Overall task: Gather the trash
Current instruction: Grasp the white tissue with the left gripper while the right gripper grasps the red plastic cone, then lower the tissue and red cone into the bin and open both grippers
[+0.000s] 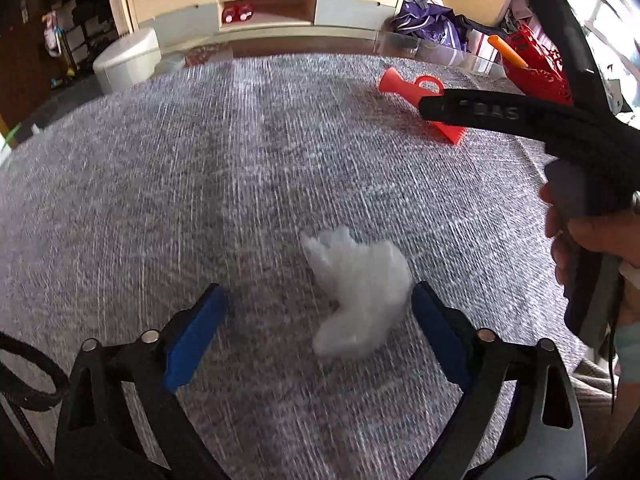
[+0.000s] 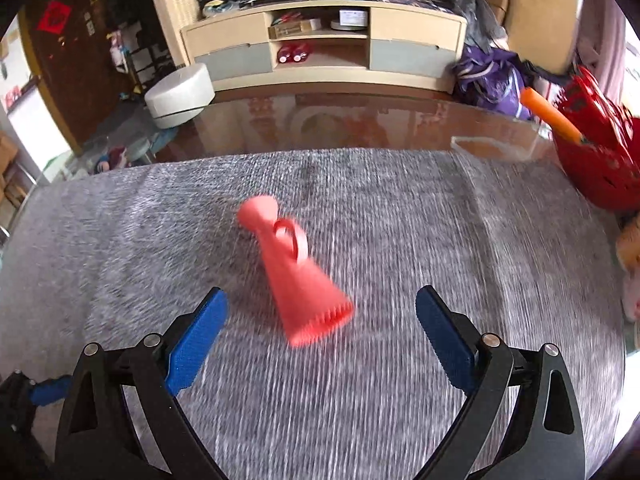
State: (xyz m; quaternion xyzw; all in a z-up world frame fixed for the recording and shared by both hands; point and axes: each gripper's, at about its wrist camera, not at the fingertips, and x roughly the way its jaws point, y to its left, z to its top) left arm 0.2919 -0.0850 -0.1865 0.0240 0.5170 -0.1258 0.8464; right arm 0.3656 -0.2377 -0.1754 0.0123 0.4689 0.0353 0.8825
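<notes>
Tongs, left (image 1: 318, 312) and right (image 2: 322, 314), both wide: crumpled plastic (image 1: 358, 298) beside left's right pad, red scoop (image 2: 294, 274) mid-mat.

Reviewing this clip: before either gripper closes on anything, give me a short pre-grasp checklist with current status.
1. Left gripper open: ok.
2. Crumpled white plastic between its fingers: ok, though close to the right finger.
3. Right gripper open: ok.
4. Red scoop lined up with right gripper: ok, lying on the grey mat.
5. Images sharp enough to judge contact: not ok, motion blur.
6. Where trash goes: cannot tell; a red basket sits at the far right.
</notes>
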